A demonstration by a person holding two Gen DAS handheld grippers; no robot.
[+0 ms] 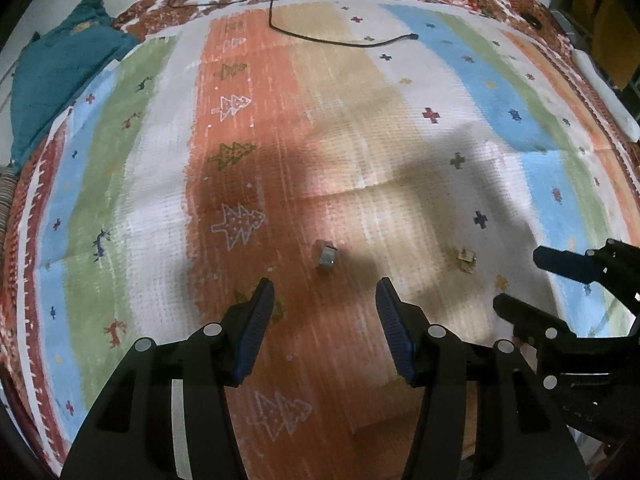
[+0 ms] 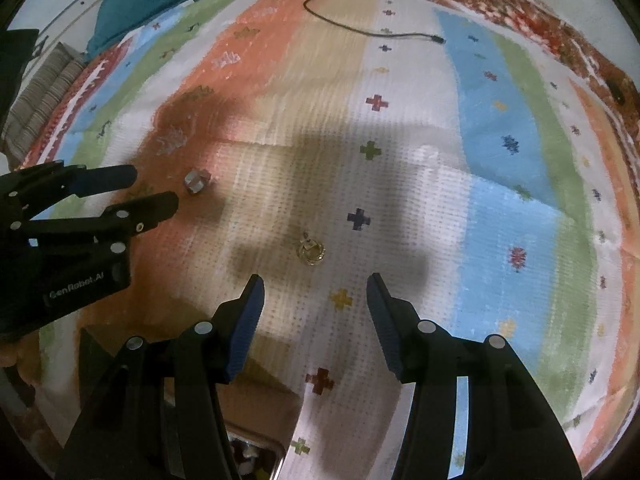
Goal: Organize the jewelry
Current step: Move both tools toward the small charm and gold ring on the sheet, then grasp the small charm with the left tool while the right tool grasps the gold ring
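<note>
A striped cloth (image 1: 400,152) covers the whole surface. Above it, the left gripper (image 1: 325,292) and right gripper (image 2: 315,286) hang side by side, fingers apart and holding nothing. A silver ring (image 1: 326,258) lies just beyond the left fingertips, a gold ring (image 2: 310,250) just beyond the right.

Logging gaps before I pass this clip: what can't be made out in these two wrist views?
- Silver piece: too small and blurred in both views to say what it is.
- Gold piece: looks ring-like in the right wrist view; detail too small.
- Container at the right wrist view's bottom edge: cut off and behind the right gripper; contents unreadable.
- Left gripper: open; its body is cut off below.
</note>
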